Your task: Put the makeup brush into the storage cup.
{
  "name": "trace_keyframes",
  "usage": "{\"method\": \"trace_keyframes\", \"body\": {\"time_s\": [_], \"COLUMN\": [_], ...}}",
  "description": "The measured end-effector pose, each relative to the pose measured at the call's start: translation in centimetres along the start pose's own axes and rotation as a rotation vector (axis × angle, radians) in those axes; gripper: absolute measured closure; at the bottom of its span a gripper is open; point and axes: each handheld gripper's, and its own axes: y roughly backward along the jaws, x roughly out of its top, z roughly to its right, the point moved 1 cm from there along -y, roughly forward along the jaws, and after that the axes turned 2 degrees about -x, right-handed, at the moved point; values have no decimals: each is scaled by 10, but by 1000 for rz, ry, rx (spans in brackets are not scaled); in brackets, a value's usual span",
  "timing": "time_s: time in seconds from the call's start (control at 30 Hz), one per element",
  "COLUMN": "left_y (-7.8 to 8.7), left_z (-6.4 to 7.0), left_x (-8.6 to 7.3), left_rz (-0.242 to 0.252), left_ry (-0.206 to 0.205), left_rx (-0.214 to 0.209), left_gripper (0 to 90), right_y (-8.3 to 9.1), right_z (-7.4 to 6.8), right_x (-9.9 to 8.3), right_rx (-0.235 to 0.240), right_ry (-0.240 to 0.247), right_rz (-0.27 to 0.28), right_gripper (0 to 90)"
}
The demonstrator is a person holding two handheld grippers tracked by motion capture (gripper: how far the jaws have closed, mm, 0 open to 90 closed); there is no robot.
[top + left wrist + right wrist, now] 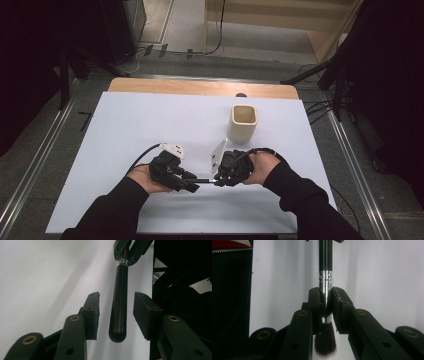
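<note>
Here, in the high view, the left gripper (pixel 192 187) sits low on the white table (pixel 125 125), held in the person's left hand (pixel 145 176), its tips pointing right toward the other tool. The brush (pixel 204 180) spans the short gap between the two grippers, lying roughly level above the table. In the left gripper view, the jaws stand apart, and the brush's (pixel 119 305) rounded black handle end hangs between the pads (pixel 92 315) without touching either one; a clear gap shows on both sides. Farther up that view, the right gripper (pixel 125 255) pinches the brush near its metal band.

To the right, the right gripper (pixel 219 182) is held in the right hand (pixel 262 167), pointing left. In the right gripper view, its jaws are clamped on the brush's (pixel 325 290) silver ferrule (pixel 325 287), with the dark bristles (pixel 325 342) hanging toward the camera and the black handle running away beyond the tips. A tan cup (pixel 243 123) stands upright on the table beyond the right gripper, apart from both tools.
</note>
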Motion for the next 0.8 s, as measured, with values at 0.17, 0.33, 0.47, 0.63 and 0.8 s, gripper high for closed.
{"method": "trace_keyframes", "body": {"time_s": [0.17,0.33,0.47,0.63,0.8], "left_y": [1,1,0,-1,-2], "left_z": [-1,-2,-2,-2,-2], "left_x": [-1,-2,-2,-2,-2], "left_rz": [7,3,-7,-14,-23], "left_ry": [14,27,38,37,45], "left_rx": [-13,-21,-31,-54,-79], "left_gripper": [653,696,720,757,776], "right_y": [-1,-2,-2,-2,-3], "right_z": [1,0,-2,-1,-2], "right_x": [0,1,1,0,0], "right_rx": [-13,-9,7,-7,-1], "right_ry": [19,29,24,33,50], "right_rz": [6,6,-4,4,-1], "right_gripper": [790,790,790,789,789]}}
